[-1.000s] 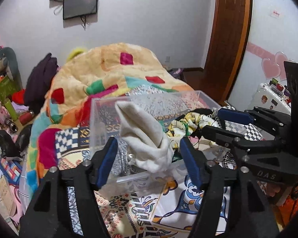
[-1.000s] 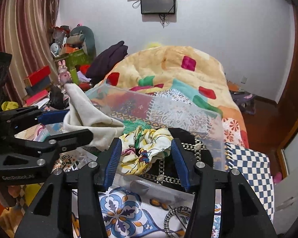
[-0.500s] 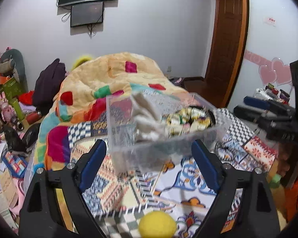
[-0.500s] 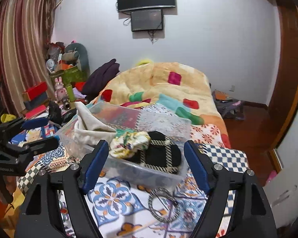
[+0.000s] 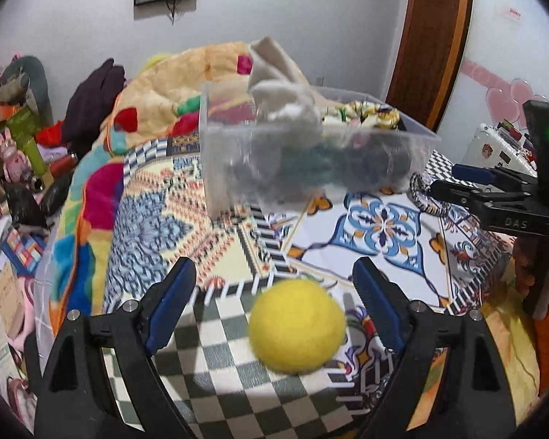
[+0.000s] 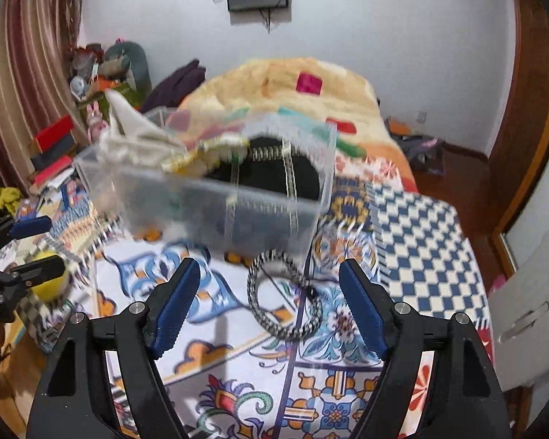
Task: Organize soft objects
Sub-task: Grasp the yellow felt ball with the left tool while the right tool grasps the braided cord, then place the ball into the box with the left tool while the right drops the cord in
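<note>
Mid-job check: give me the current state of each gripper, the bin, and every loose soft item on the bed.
left gripper: open, empty, yellow ball between its fingers
right gripper: open, empty
clear bin: upright, no lid, partly filled
beige cloth: in bin, sticking above rim
floral cloth: in bin
black bag: in bin
yellow ball: loose on bedspread
braided ring: flat on bedspread, outside bin

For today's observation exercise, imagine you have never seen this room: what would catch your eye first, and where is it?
A fuzzy yellow ball lies on the patterned bedspread between the fingers of the open left gripper. Behind it stands a clear plastic bin stuffed with a cream cloth and a black trimmed item. A braided black-and-white ring lies on the bedspread ahead of the open right gripper.
</note>
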{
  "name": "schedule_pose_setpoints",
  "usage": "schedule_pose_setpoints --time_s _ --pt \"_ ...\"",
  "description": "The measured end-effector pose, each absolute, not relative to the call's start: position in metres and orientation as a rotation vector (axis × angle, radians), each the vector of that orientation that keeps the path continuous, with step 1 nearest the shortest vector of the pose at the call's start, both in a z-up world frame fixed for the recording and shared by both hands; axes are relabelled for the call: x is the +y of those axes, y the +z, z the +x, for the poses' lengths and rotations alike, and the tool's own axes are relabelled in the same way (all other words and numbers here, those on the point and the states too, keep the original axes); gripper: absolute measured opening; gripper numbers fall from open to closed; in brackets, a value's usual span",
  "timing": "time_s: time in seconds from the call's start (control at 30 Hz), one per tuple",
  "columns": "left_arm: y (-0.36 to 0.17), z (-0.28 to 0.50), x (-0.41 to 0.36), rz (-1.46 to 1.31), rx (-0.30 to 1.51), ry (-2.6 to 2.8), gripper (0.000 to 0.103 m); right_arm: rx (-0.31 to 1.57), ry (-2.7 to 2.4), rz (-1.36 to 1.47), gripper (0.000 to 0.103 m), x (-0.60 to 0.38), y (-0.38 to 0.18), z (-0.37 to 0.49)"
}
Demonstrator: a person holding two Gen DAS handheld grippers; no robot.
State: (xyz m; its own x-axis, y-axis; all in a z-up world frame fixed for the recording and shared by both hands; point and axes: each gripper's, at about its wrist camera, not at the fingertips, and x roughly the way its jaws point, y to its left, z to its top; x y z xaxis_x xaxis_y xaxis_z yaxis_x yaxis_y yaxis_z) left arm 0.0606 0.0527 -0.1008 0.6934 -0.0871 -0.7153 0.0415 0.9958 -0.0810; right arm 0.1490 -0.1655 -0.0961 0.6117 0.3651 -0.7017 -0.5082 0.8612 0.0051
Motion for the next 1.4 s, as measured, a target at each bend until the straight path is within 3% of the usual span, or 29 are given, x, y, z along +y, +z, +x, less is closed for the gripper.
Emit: schedule_pose_setpoints --time_s 0.17,0.27,0.33,0.43,0.47,0.6,0.83,1.4 --pt "-0.107 0.055 0.047 -0.048 0.799 -0.088 0.088 0.83 0.488 -0.178 0.075 -0.173 -0.11 0.157" --pt "-0.111 0.053 0.044 -0.056 0.803 -0.111 0.073 0.855 0.479 -0.163 0.073 -0.178 -0.116 0.16" --pt "-0.113 0.053 0.041 -0.043 0.807 -0.117 0.062 0.875 0.492 -0.154 0.059 -0.179 -0.12 0.161" --pt "-0.113 0.051 0.037 -0.019 0.802 -0.116 0.047 0.857 0.484 -0.175 0.049 -0.176 -0.121 0.156" --pt "-0.113 0.051 0.037 -0.019 0.801 -0.119 0.046 0.85 0.482 -0.187 0.047 -0.176 -0.121 0.153" --pt "-0.112 0.051 0.039 -0.031 0.793 -0.116 0.045 0.828 0.495 -0.209 0.018 -0.175 -0.121 0.141" --pt "-0.087 0.05 0.043 -0.025 0.723 -0.1 0.045 0.789 0.53 -0.205 0.015 -0.177 -0.112 0.126" --pt "-0.006 0.099 0.035 -0.045 0.517 -0.129 0.045 0.532 0.569 -0.126 0.015 -0.158 -0.019 0.127"
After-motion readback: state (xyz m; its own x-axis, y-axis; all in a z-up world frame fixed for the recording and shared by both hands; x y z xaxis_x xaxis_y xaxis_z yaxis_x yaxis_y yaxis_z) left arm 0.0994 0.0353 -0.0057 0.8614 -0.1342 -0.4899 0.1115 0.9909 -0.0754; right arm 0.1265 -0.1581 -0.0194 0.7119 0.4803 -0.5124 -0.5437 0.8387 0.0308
